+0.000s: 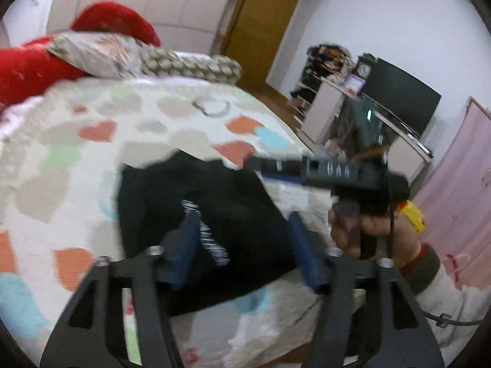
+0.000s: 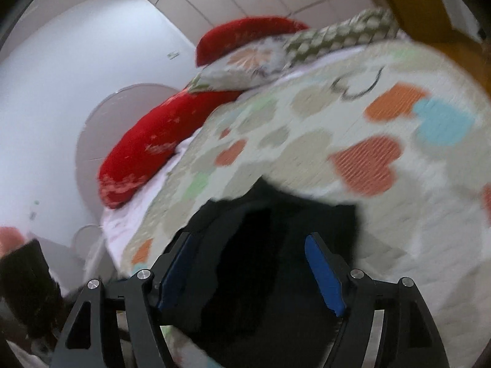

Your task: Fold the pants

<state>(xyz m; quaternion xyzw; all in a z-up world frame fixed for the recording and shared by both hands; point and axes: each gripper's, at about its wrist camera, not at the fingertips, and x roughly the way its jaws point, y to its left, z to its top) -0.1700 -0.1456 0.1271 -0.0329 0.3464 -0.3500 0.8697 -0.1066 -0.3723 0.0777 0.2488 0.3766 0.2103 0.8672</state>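
Black pants (image 1: 214,214) with white lettering lie bunched on a bedspread with a heart pattern (image 1: 92,141). My left gripper (image 1: 242,217) is open just above the pants, its blue pads (image 1: 184,254) apart over the lettering. My right gripper shows in the left wrist view (image 1: 264,168), held in a hand to the right, its fingers over the far right edge of the pants. In the right wrist view the right gripper (image 2: 248,239) is open above the black pants (image 2: 276,276). Both views are motion-blurred.
Red pillows (image 1: 116,21) and patterned pillows (image 1: 147,58) lie at the head of the bed. A wooden door (image 1: 260,21), a shelf unit (image 1: 325,73) and a dark TV (image 1: 399,98) stand past the bed's right edge. A pink surface (image 1: 460,190) stands at far right.
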